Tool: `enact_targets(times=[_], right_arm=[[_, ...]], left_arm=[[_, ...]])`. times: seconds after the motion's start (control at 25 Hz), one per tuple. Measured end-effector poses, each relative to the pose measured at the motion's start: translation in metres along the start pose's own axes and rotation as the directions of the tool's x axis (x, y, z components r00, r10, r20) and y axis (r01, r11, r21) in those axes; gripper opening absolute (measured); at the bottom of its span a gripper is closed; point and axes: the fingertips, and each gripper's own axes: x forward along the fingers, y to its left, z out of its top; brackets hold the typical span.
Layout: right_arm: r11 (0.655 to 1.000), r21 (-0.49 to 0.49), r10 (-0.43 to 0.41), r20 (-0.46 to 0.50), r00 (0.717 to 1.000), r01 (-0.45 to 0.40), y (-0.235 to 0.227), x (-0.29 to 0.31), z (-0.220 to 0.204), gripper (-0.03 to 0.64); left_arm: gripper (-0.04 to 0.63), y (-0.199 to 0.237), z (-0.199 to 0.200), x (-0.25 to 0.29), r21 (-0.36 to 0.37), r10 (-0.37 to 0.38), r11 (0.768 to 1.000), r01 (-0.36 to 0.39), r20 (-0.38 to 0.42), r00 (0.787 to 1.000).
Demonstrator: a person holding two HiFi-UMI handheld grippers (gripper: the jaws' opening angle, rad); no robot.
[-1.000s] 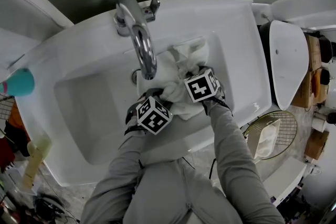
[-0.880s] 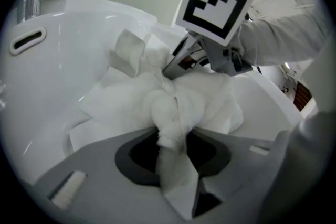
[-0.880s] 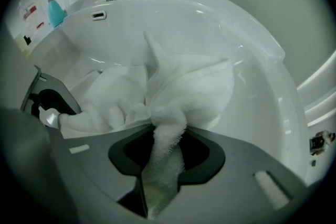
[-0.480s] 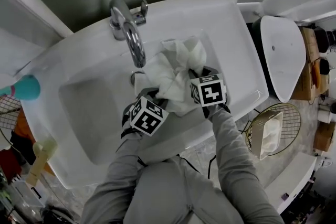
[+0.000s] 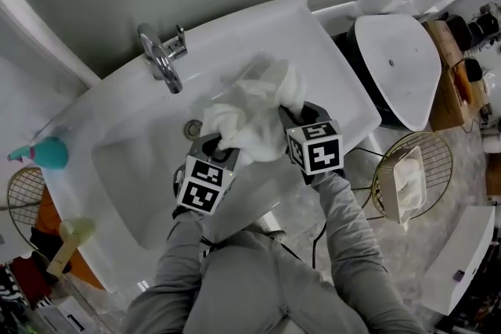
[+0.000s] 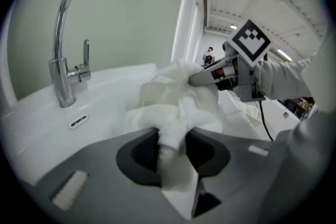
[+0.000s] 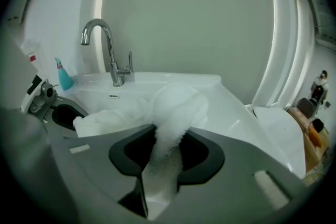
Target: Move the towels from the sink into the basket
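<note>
At the left, the faucet (image 5: 160,59) stood at the far rim of the sink (image 5: 133,168), and a loose fold swung that way could have caught on its spout. The left gripper (image 6: 172,144) had just been closing, and its jaws were nearly together, pinching a thin twist of the towel bundle (image 5: 254,115). The bundle hung above the sink's right half, bunched between the two grippers. That bite looked shallow, with only a narrow tail of cloth between the pads. In my judgement a tug from the other side could have pulled it free and dropped that end back into the sink. The right gripper (image 7: 165,149) had likewise just been closing, its jaws nearly together on a thicker roll of the same bundle, which seemed the surer hold. Whether the bundle was one towel or several could not be told. If several, an unpinched one might have slid out on the way. Further right, the toilet lid (image 5: 395,66) stood just beside the sink. Nearer, the basket (image 5: 438,149) stood on the floor, well apart from the sink, with a pale folded thing (image 5: 407,182) already in it. Trailing cloth could have dragged over the lid, or caught the basket's wire rim and tipped it.
</note>
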Motion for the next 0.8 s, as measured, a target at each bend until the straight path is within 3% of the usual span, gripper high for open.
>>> enact_targets(times=[0.36,0.52,0.8], right_arm=[[0.988,0.116,-0.118,0.18,0.977,0.098,-0.046,-0.104,-0.002,0.118],[0.97,0.178,-0.206,0.242,0.948,0.165,-0.079,-0.161,-0.018,0.118],[0.922,0.279,-0.343,0.267,0.9,0.269,-0.138,-0.259,-0.075,0.118]], left_arm=[[0.175,-0.061,0.063,-0.023,0.162,-0.017,0.987,-0.002,0.117,0.993],[0.175,-0.106,0.09,-0.019,0.256,-0.062,0.967,0.022,0.151,0.987],[0.175,-0.209,0.126,-0.006,0.389,-0.161,0.917,0.083,0.172,0.972]])
